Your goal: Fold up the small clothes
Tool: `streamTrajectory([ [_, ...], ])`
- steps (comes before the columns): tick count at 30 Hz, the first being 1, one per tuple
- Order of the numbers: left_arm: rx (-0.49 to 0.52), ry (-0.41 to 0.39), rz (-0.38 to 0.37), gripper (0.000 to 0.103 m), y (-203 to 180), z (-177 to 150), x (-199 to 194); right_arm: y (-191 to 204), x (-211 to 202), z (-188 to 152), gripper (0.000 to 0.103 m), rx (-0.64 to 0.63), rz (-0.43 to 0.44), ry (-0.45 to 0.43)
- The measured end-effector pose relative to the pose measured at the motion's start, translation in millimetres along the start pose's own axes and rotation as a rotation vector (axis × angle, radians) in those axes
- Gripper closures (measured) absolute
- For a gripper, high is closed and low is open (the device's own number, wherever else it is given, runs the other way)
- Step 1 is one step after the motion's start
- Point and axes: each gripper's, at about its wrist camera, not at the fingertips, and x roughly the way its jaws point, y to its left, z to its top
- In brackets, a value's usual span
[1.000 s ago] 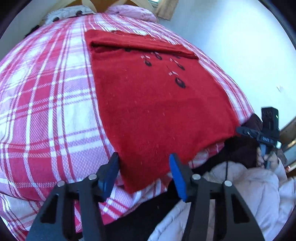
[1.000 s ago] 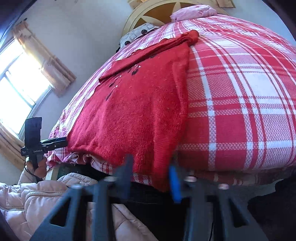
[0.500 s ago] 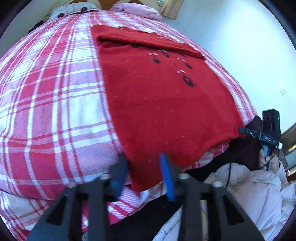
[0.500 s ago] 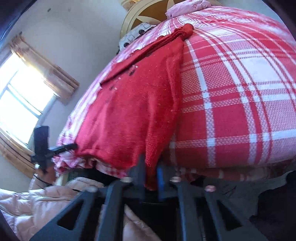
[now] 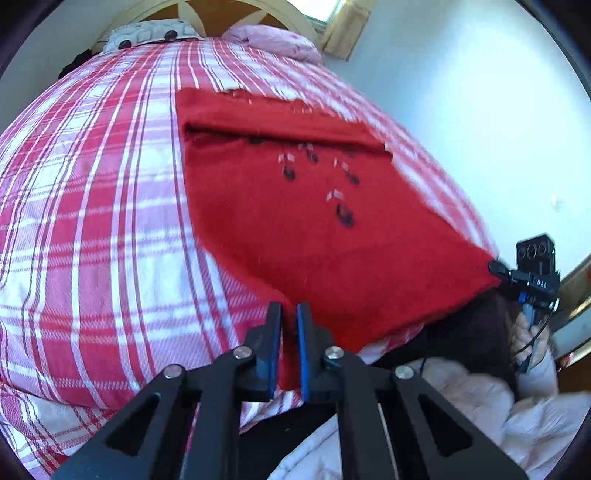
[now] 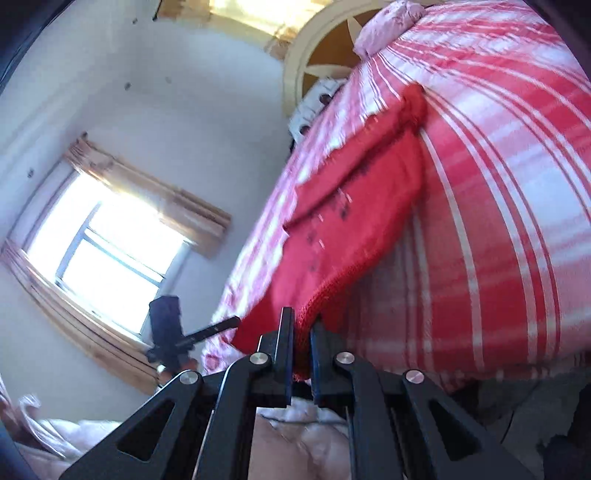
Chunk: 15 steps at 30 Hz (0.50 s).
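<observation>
A red knitted sweater [image 5: 295,229] with small dark motifs lies on a red-and-white plaid bed [image 5: 92,221], its top part folded over. My left gripper [image 5: 289,314] is shut on the sweater's near left hem corner. My right gripper [image 6: 302,326] is shut on the other hem corner of the sweater [image 6: 351,229], which is lifted off the bed. The right gripper also shows in the left wrist view [image 5: 496,266] at the sweater's right corner. The left gripper shows in the right wrist view [image 6: 232,322] at the sweater's left corner.
Pillows [image 5: 155,31] and a round wooden headboard [image 6: 325,48] stand at the far end of the bed. A window with curtains [image 6: 107,258] is on the wall beside it. The person's pale padded jacket [image 5: 461,413] is at the foot.
Both grippers have closed on the hem corners of the sweater. The hem has lifted off the bed, and the right wrist view has tilted upward.
</observation>
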Motion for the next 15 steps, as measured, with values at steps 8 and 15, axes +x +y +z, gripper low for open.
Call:
streamTrajectory([
  [8, -0.151, -0.044, 0.131, 0.094, 26.8, 64.6, 14.6, -11.6, 38.3, 80.9, 0.096, -0.01, -0.098, -0.054],
  [15, -0.007, -0.084, 0.18, 0.072, 25.7, 58.8, 10.4, -38.6, 80.2, 108.2, 0.096, -0.011, -0.253, -0.046],
])
